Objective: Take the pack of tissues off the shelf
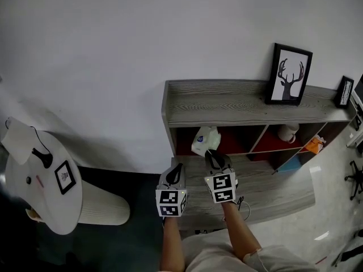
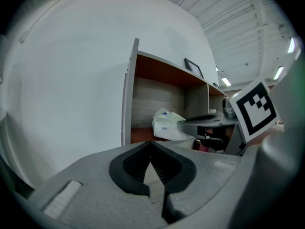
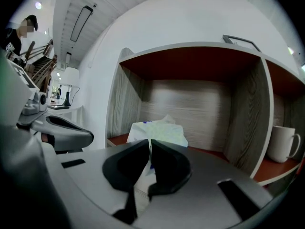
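Observation:
The pack of tissues [image 1: 205, 141], white crinkled plastic with blue print, lies in the leftmost red-backed compartment of the grey wooden shelf [image 1: 238, 103]. My right gripper [image 1: 214, 153] reaches into that compartment from the front. In the right gripper view its jaws [image 3: 149, 142] are pinched together on the near edge of the pack [image 3: 159, 130], with white plastic showing between the pads. My left gripper [image 1: 177, 167] hangs just left of it, outside the shelf, shut with nothing in it [image 2: 151, 147]. From the left gripper view the pack [image 2: 167, 124] sits ahead, with the right gripper [image 2: 200, 124] at it.
A white mug [image 1: 287, 132] stands in the neighbouring compartment [image 3: 283, 142]. On the shelf top are a deer picture [image 1: 290, 74] and a small frame [image 1: 343, 92]. An orange item [image 1: 313, 145] lies further right. A round white table [image 1: 39, 180] stands to the left.

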Demonstrator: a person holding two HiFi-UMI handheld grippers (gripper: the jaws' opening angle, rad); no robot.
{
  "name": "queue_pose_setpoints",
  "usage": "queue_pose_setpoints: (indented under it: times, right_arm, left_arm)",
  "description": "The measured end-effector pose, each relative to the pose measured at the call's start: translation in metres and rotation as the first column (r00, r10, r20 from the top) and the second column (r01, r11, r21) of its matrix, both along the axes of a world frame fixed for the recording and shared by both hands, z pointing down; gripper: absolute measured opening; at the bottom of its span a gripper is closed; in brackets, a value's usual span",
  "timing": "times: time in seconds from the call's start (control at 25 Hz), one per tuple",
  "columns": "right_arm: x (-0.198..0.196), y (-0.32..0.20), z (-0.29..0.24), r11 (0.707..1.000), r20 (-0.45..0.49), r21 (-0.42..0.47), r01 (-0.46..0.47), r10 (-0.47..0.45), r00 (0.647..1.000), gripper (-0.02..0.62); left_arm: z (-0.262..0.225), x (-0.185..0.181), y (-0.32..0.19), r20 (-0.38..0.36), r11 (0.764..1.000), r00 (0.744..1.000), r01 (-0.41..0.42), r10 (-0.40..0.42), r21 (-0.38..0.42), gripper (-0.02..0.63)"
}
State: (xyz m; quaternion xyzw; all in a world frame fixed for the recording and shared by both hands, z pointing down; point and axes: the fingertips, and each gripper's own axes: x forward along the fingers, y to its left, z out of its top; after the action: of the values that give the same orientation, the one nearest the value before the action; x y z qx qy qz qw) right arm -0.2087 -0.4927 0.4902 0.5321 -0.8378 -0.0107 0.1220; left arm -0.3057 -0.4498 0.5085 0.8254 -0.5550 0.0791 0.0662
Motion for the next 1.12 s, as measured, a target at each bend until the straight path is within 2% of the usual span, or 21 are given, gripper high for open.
queue_pose_setpoints:
  times: [0.4,0.68,0.84,1.12]
  right_arm:
    - [-0.003,0.015,-0.011,0.998,-0.023,0.054,0.035,-0.034,0.999,0.018]
    - [-0.002,0.025,-0.02,0.996,-0.002,0.075,0.054,-0.054,0.999,0.018]
    - [0.003,0.034,-0.027,0.994,0.019,0.093,0.064,-0.066,0.998,0.018]
    - [0.018,0.055,-0.033,0.988,0.031,0.128,0.083,-0.088,0.996,0.017]
  left_arm:
    - [-0.003,0.004,0.014,0.018,1.0,1.0,0.008,-0.008,0.006,0.008]
    - [-0.011,0.001,0.026,0.021,0.999,0.999,0.042,-0.042,0.012,0.008]
    - [-0.01,0.005,0.038,0.058,0.998,0.997,0.054,-0.055,0.013,0.008]
    - [-0.007,0.019,0.061,0.044,0.996,0.995,0.089,-0.089,0.01,0.008]
